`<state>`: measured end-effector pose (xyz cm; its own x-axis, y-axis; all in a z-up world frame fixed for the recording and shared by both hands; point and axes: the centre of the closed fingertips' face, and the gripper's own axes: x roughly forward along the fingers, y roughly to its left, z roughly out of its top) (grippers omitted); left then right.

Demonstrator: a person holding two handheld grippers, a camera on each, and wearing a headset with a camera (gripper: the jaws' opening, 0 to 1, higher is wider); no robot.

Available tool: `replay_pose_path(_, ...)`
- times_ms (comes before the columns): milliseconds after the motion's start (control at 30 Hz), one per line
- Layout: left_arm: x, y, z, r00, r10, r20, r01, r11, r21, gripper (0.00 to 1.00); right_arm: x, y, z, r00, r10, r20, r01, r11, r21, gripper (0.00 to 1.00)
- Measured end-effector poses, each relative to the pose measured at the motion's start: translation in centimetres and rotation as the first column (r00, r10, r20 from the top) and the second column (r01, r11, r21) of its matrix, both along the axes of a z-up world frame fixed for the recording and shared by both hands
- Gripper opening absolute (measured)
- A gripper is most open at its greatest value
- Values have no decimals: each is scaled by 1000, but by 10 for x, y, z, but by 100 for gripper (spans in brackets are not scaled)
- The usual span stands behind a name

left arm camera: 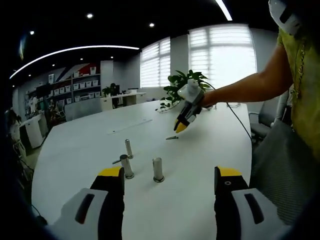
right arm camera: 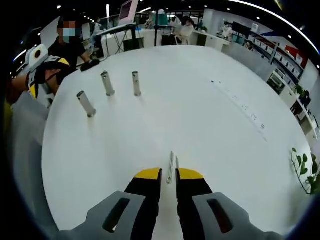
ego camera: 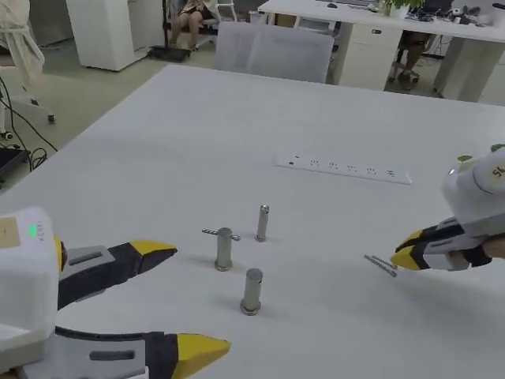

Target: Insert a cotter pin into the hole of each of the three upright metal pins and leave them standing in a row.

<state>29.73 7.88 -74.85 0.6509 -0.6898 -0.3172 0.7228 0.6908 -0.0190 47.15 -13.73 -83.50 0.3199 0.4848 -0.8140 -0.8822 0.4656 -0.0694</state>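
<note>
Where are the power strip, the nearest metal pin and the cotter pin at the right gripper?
power strip point(ego camera: 343, 169): head view, top face.
nearest metal pin point(ego camera: 252, 292): head view, shaft.
cotter pin point(ego camera: 380, 264): head view, its middle.

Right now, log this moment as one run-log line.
left claw open, empty | right claw shut on thin metal cotter pin | middle upright grey metal pin: cotter fitted | far pin, near pin: bare

Left tongs point(ego camera: 193, 298) and right tongs point(ego camera: 401, 259) are black, yellow-tipped, white-bodied.
</note>
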Motion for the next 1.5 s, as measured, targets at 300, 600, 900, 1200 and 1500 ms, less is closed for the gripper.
replay_pose_path(300,-4,2,-8,999,9,-53,-10,1000,-28,88,1,3,-16,999,6,-46,-10,996,-83,10)
replay_pose_path(600,-8,3,-14,997,4,-73,-5,1000,-17,86,0,6,-27,995,30,-92,-45,985,-167,9)
replay_pose_path(900,-10,3,-16,997,-8,-82,6,1000,-20,84,1,5,-34,992,24,-126,-51,975,-217,8)
replay_pose_path(1200,-11,2,-18,996,-18,-89,16,1000,-25,82,2,3,-36,988,48,-149,-91,950,-299,7)
replay_pose_path(1500,-9,2,-19,995,-21,-96,18,999,-26,79,4,3,-37,985,43,-168,-104,921,-374,5)
